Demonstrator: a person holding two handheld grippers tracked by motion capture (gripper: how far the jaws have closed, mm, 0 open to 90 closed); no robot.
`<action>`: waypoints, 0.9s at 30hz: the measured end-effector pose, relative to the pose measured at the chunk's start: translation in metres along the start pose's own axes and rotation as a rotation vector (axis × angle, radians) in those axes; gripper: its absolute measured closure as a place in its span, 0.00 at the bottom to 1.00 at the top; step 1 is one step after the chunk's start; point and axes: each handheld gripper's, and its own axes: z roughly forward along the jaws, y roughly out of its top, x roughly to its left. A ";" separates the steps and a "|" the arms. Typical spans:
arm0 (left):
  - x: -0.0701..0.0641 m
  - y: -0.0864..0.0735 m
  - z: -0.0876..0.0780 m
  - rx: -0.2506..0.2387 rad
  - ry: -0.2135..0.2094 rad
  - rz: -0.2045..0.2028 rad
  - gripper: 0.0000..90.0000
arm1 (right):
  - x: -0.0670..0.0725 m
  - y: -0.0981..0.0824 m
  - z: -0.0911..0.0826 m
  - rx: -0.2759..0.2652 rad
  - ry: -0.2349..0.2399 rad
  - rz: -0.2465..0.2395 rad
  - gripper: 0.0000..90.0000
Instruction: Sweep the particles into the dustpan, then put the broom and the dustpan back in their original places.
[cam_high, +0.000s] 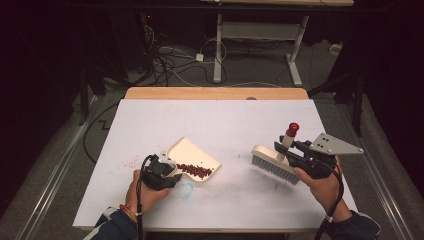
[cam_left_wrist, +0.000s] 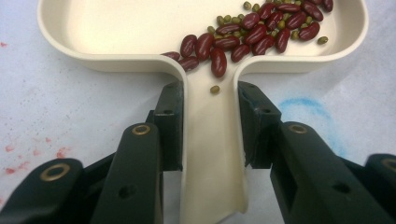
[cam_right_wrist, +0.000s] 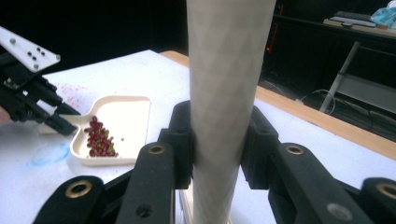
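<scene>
Plainly, left gripper (cam_left_wrist: 210, 116) clamps the unmarked dustpan's (cam_left_wrist: 116, 28) handle; right gripper (cam_right_wrist: 219, 140) clamps the unlabelled brush (cam_high: 274, 162) handle.

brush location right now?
High view: the brush is right of centre on the white table, handle clamped in the right gripper, clear of the dustpan to its left.

Cream dustpan (cam_high: 192, 154) lies flat on the table, its handle clamped between the left gripper's (cam_high: 172, 172) jaws; red beans (cam_left_wrist: 247, 30) and small green ones lie heaped inside. Cream brush (cam_high: 274, 165), bristles down, red-tipped handle upright within the right gripper's (cam_high: 287, 147) jaws.
</scene>
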 end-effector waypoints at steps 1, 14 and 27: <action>0.000 0.000 0.000 -0.003 0.000 -0.004 0.71 | 0.000 -0.001 -0.002 0.003 -0.001 0.000 0.77; 0.006 -0.004 0.000 -0.004 0.026 -0.018 0.71 | -0.007 -0.013 -0.023 0.043 0.045 0.006 0.77; 0.018 -0.011 -0.005 -0.011 0.098 -0.082 0.71 | -0.015 -0.013 -0.038 0.106 0.167 0.032 0.77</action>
